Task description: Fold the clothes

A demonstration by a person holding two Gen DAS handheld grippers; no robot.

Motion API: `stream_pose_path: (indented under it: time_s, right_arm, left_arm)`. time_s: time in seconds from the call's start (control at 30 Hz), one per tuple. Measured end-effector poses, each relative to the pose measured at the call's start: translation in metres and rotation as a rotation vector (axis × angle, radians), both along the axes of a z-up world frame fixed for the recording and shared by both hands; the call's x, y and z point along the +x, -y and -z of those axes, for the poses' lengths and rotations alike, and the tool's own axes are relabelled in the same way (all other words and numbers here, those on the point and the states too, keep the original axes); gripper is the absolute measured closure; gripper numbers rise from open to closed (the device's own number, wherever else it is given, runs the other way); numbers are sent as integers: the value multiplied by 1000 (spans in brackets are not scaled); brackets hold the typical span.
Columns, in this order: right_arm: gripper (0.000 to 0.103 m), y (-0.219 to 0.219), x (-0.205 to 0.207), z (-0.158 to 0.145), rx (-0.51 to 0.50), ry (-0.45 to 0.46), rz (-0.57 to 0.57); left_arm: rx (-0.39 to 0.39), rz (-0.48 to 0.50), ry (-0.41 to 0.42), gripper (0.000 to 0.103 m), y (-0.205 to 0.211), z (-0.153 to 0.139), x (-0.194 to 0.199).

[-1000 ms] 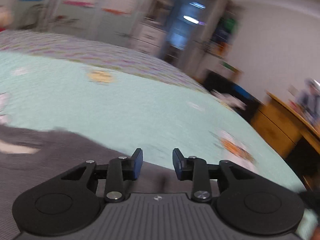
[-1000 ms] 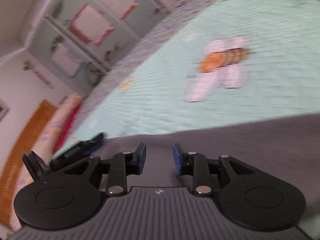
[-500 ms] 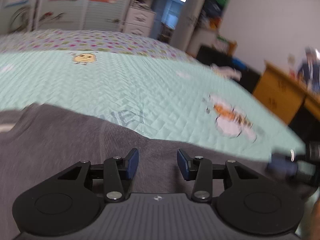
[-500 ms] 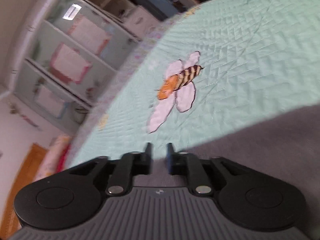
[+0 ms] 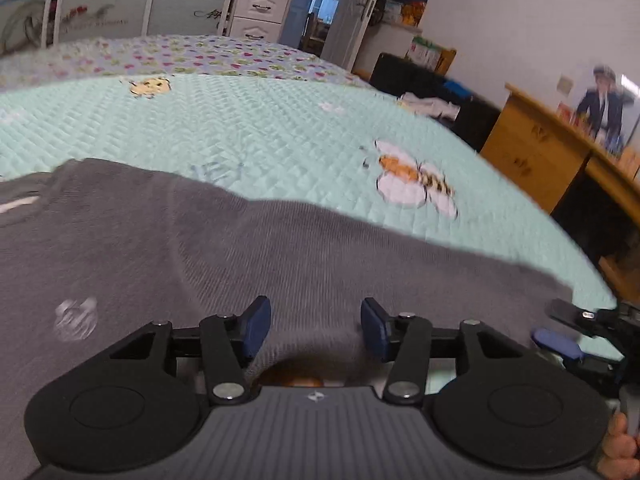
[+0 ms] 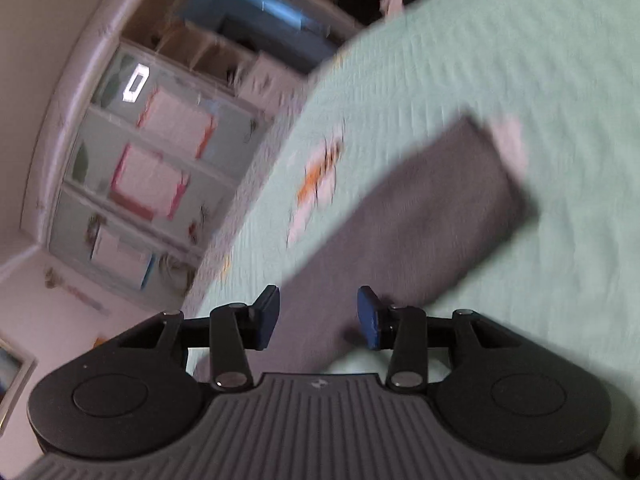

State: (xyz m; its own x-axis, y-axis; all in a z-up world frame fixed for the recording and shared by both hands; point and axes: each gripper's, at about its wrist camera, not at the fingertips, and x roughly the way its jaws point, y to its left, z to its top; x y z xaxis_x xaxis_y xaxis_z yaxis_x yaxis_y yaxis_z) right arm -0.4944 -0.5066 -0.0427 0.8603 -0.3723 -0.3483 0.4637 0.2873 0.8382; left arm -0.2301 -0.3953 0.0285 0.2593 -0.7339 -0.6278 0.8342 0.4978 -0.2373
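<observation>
A grey garment (image 5: pixel 280 252) lies spread on the mint quilted bed (image 5: pixel 240 128), with a small pale logo at the left. My left gripper (image 5: pixel 316 320) hovers over the garment's near part. Its jaws are opening and the pads stand apart, with only flat fabric below the gap. In the blurred, tilted right wrist view, a grey sleeve (image 6: pixel 420 216) runs away across the quilt (image 6: pixel 520 60). My right gripper (image 6: pixel 318 312) sits over the sleeve's near end, jaws opening, pads clear of the cloth. That right gripper (image 5: pixel 560 326) also shows at the garment's right edge.
A bee pattern (image 5: pixel 416 180) marks the quilt beyond the garment. A wooden desk (image 5: pixel 540 152) stands right of the bed, white drawers (image 5: pixel 260 12) and an open door behind it. Glass-fronted cupboards (image 6: pixel 152 160) line the wall. A hand (image 5: pixel 618 448) shows at the lower right.
Both grippers' jaws have widened; the right narrowed first. The left view slid across so more grey garment lies under it. The right view rolled and the sleeve came into view.
</observation>
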Motion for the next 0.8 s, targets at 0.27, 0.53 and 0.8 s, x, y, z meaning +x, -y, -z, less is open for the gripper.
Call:
stream_pose_path:
  time_s: [0.27,0.53,0.8]
  right_arm:
    - [74,-10,-3,-21,-53,-106,97]
    - [103,0,3,4,2,-133,153]
    - [103,0,20,17,4,-117,83]
  left_arm:
    - [19,16,-23,50,-19,1,-5]
    - [73,36,47,43,-9,10,-17]
    - [85,41,71,37,-5,13,-23]
